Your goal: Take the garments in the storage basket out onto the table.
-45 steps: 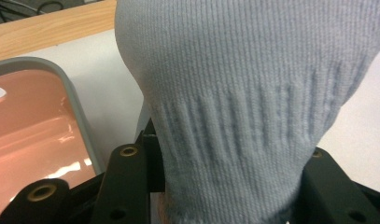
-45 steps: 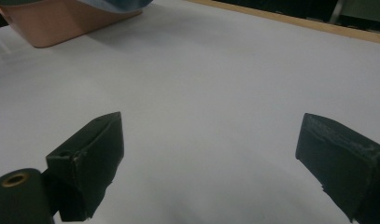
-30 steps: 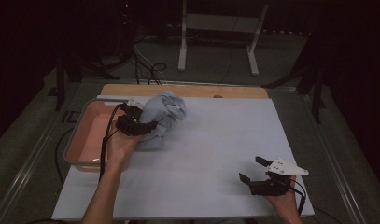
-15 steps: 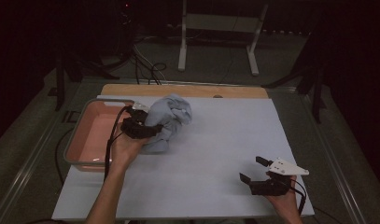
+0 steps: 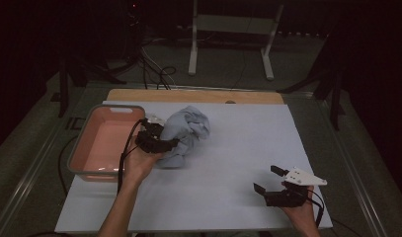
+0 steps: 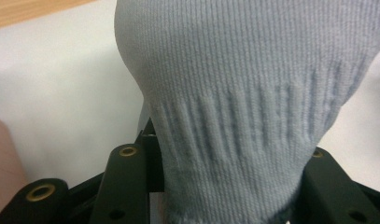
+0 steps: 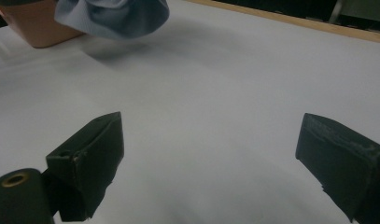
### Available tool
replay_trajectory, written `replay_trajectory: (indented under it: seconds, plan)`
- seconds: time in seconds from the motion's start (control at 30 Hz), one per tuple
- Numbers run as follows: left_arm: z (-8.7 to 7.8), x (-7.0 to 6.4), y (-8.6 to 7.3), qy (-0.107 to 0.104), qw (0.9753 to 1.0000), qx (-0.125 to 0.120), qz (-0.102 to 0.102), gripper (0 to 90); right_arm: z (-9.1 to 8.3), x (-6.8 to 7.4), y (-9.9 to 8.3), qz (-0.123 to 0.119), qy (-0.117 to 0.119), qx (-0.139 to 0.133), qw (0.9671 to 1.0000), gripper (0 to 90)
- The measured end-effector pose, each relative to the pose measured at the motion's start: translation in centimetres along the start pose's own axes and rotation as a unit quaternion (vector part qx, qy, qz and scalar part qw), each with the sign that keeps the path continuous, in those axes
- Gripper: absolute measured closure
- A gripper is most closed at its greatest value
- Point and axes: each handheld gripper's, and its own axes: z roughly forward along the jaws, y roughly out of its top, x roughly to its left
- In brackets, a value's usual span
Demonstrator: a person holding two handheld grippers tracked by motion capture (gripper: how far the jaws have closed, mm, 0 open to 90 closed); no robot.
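1. Pink plastic tub [image 5: 97, 170]: stands at the left edge of the tabletop [image 5: 238, 163]. Its interior appears bare in the high view. Judgement: if the garment came from the tub, that step is finished.

2. Left tongs [image 5: 159, 143]: held just right of the tub's rim, clenched on a light blue knitted garment [image 5: 186, 133]. The left gripper view shows the ribbed edge of the knit [image 6: 253, 140] pinched between the two black jaws, with the cloth bulging out beyond them.

3. Garment position: bunched in a loose wad, just beside the tub and over the white sheet that covers the tabletop. In the right gripper view its lower part [image 7: 113, 16] hangs over a shadow on the sheet, so it looks lifted there; whether any part touches the surface cannot be told.

4. Centre of the tabletop: bare white sheet, room enough to lay the garment out.

5. Right tongs [image 5: 267, 185]: near the front right corner, well apart from the garment, jaws spread wide and grasping nothing. The right gripper view confirms the gap, with bare sheet between the jaws.

6. Progress assessment: the pick-up is done. Outstanding, by my judgement: carrying the garment to the open middle, setting it down, bringing in the right tongs, and spreading or folding. None of the latter has begun.
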Motion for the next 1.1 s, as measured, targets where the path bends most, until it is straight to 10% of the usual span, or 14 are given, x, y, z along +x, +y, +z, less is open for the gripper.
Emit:
replay_trajectory:
  seconds: [1.1]
  plan:
    - [2.4,-2.9,-0.6,-0.042,0.9989,0.013,0.018,56.1,0.0,0.0,0.0,0.000,-0.001,0.001,1.0000,7.9]
